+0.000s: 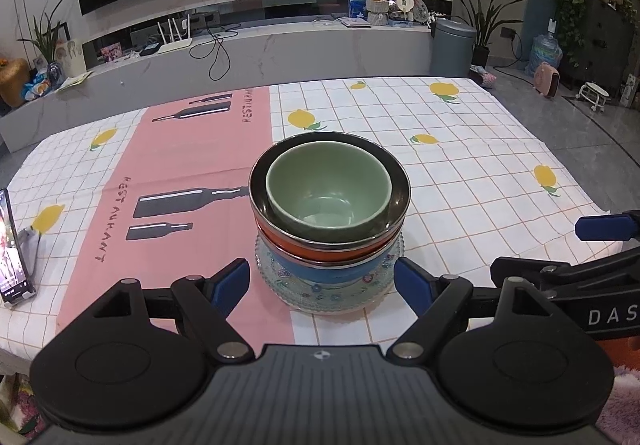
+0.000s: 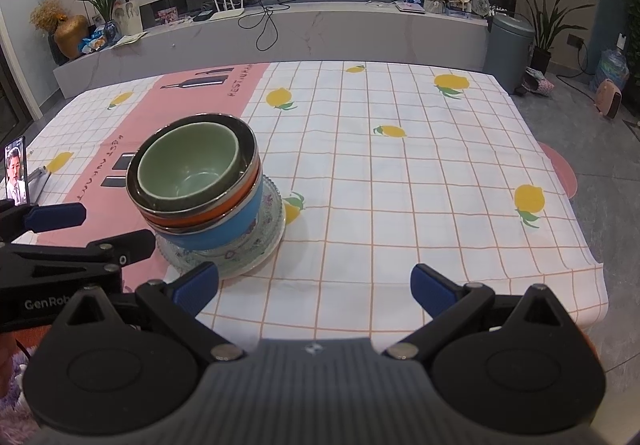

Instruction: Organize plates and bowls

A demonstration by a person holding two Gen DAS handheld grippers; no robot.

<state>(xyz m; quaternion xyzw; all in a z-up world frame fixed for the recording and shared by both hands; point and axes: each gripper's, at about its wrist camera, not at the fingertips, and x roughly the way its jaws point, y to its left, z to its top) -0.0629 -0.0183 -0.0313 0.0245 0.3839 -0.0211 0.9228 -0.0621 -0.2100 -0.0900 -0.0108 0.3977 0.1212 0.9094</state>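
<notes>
A green bowl [image 1: 328, 189] sits nested in an orange steel-rimmed bowl [image 1: 320, 251], which sits in a blue bowl [image 1: 320, 273], all on a patterned glass plate [image 1: 332, 297]. My left gripper [image 1: 322, 281] is open and empty, its blue pads either side of the plate's near edge, not touching. In the right wrist view the same stack, green bowl [image 2: 192, 169], blue bowl [image 2: 224, 229], plate [image 2: 240, 257], stands to the left. My right gripper [image 2: 314, 287] is open and empty, right of the stack. The right gripper also shows in the left wrist view [image 1: 600, 237].
The table has a checked lemon cloth [image 2: 400, 185] with a pink placemat [image 1: 172, 173]. A phone on a stand [image 1: 14, 249] is at the left edge. Beyond the table are a TV bench [image 1: 280, 41], a bin [image 1: 452, 45] and plants.
</notes>
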